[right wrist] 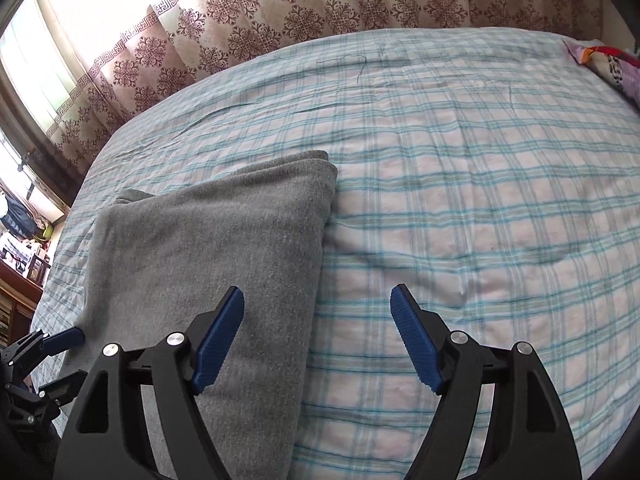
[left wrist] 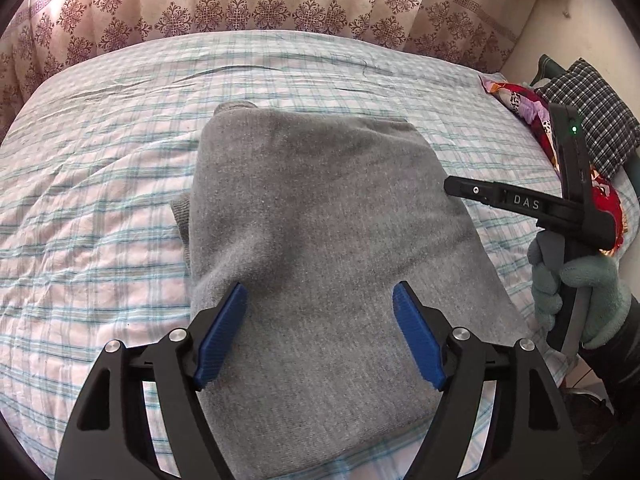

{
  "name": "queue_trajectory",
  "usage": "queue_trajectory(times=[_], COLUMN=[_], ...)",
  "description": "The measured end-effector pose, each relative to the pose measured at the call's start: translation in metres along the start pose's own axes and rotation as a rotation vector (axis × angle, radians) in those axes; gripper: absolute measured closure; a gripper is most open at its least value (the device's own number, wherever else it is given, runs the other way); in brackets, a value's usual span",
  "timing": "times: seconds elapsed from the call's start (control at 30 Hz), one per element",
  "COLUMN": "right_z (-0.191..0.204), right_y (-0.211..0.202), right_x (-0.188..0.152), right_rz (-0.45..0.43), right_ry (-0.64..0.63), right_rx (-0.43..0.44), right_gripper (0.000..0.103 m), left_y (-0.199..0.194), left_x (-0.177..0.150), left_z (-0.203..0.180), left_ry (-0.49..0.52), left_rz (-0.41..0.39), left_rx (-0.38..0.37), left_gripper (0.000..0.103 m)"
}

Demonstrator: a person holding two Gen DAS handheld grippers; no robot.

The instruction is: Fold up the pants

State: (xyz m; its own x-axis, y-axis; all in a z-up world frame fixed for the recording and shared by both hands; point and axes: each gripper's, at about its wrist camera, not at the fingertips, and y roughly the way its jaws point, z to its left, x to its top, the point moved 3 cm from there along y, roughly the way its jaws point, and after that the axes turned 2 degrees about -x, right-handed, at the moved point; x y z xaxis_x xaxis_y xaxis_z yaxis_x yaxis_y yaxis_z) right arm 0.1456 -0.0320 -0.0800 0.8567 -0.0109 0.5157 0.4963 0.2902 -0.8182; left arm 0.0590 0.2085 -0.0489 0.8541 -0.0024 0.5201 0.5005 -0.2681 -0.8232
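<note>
From the left wrist camera, the left gripper (left wrist: 319, 334) hangs with its blue ribbed pads (left wrist: 220, 336) spread wide and nothing clamped between them, over the folded grey knit pants (left wrist: 320, 208) that lie flat on the blue-and-pink checked bedsheet (left wrist: 100, 184) just ahead. To its right, a hand in a grey-green glove (left wrist: 580, 296) holds the black handle of the other tool beside the pants' right edge.

From the right wrist camera, the right gripper (right wrist: 317, 336) is likewise wide apart and empty. The pants (right wrist: 208, 248) lie ahead and to its left, their folded edge running between the spread fingers; bare checked sheet (right wrist: 480, 200) lies ahead and right. A patterned maroon curtain (right wrist: 320, 4) hangs beyond the bed.
</note>
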Motion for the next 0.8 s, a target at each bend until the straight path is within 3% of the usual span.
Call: queue_trajectory(times=[0.4,0.8], right_z=[0.006,0.004], right_y=[0.009,0.014], right_x=[-0.014,-0.015], right_rz=[0.044,0.055], right_ry=[0.027,0.037], right_rx=[0.08,0.108], right_gripper=[0.023,0.023], left_y=[-0.011,0.013], left_x=[0.02,0.024], left_z=[0.026,0.055], left_ry=[-0.049,-0.073], left_rz=[-0.049,0.005], left_rx=[0.135,0.161], left_gripper=[0.019,0.016])
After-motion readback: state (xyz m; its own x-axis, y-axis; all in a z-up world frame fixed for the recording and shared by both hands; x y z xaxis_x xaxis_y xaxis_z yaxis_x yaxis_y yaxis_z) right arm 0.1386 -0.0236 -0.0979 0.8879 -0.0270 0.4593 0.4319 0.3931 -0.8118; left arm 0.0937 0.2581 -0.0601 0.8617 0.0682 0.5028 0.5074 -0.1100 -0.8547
